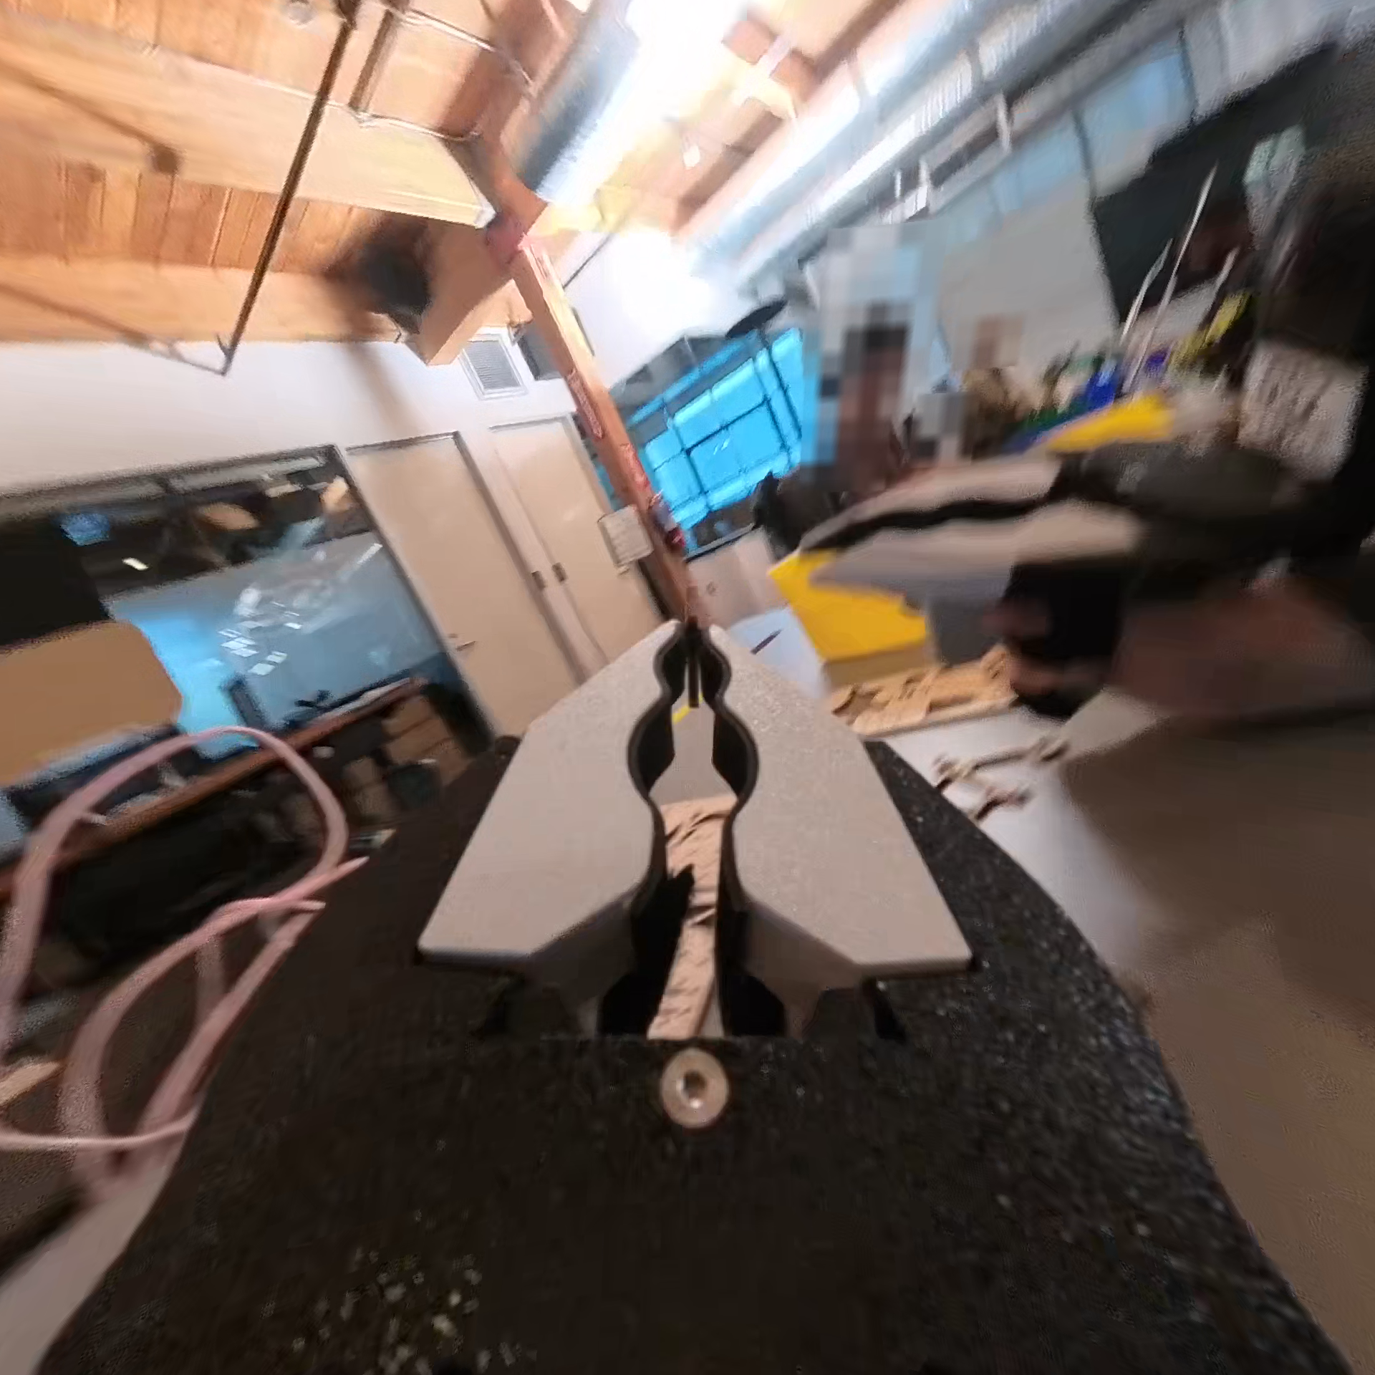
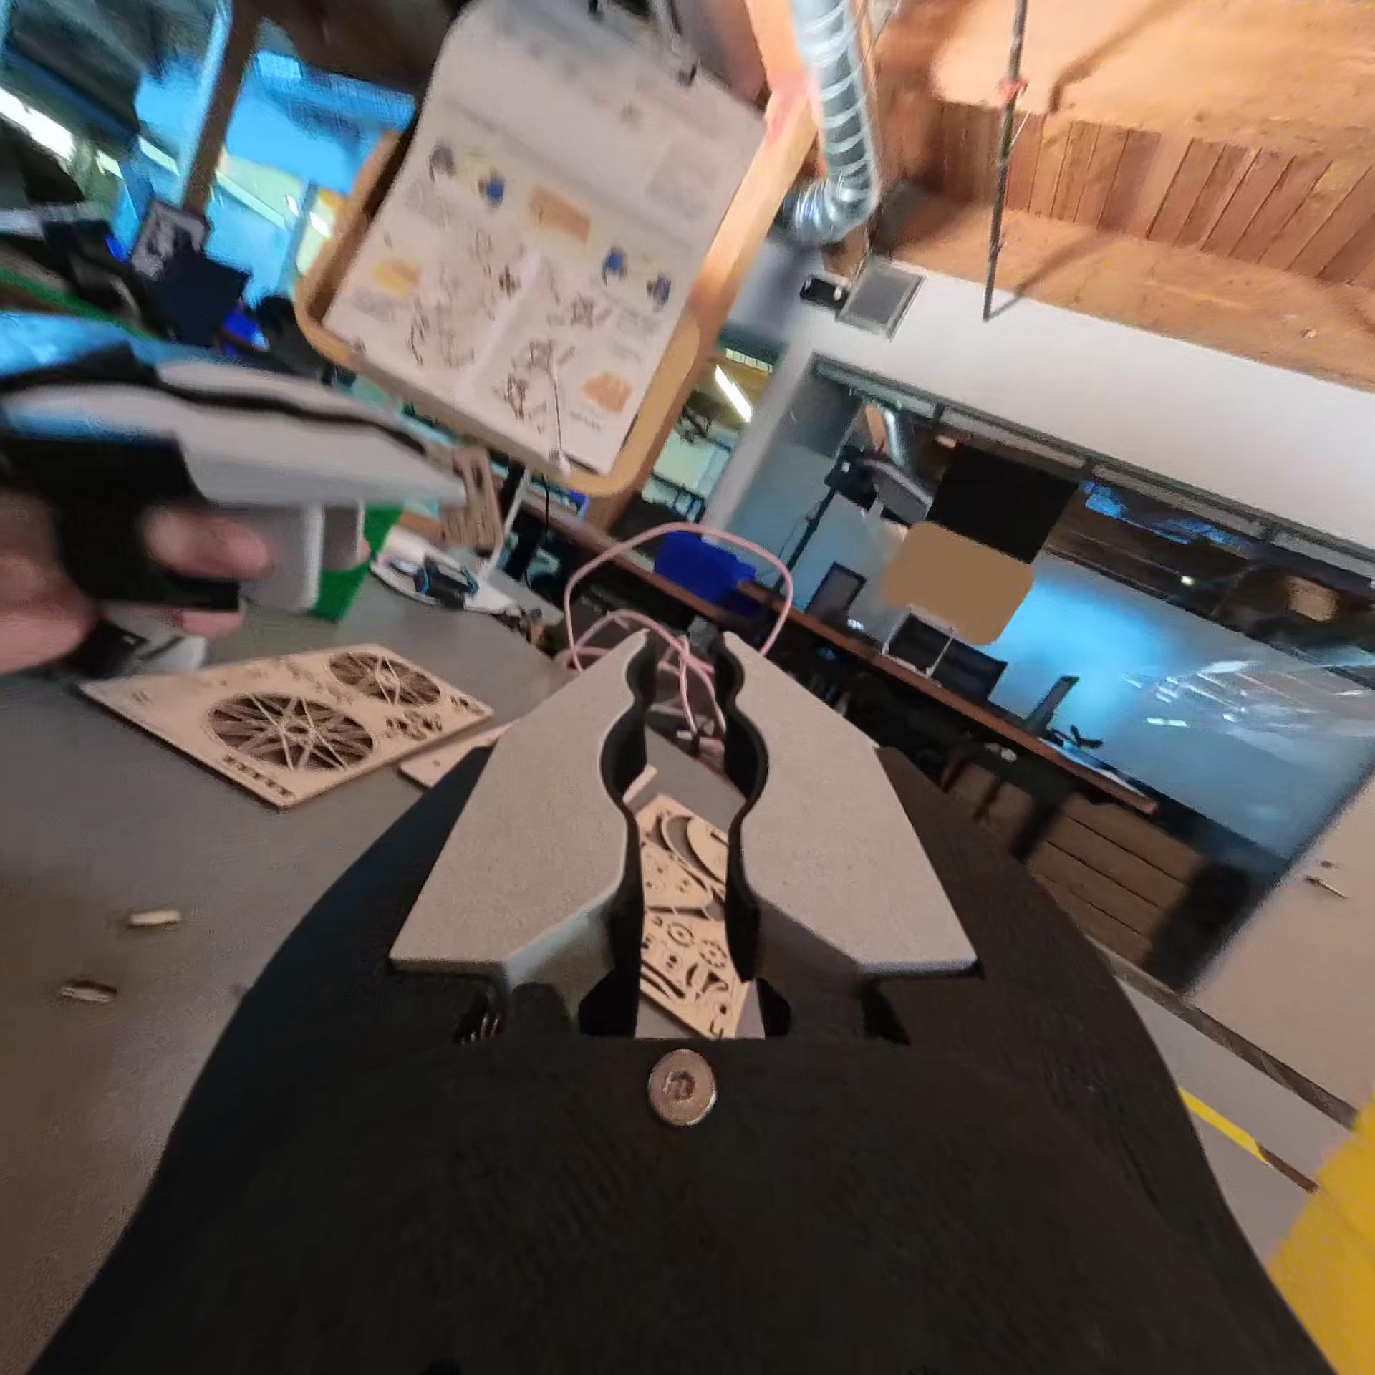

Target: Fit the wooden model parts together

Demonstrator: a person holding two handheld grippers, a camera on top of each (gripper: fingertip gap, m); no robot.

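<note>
Pinching a thin dark sliver at its tips, left tool (image 1: 693,632) clenched, right tool (image 2: 683,647) released above wooden sheet (image 2: 286,722).

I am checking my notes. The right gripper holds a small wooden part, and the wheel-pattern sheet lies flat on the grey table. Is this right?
Not quite: the left gripper holds the small wooden part, as the right wrist view shows; the right gripper is open and empty. The wheel-pattern sheet does lie flat on the grey table.
</note>
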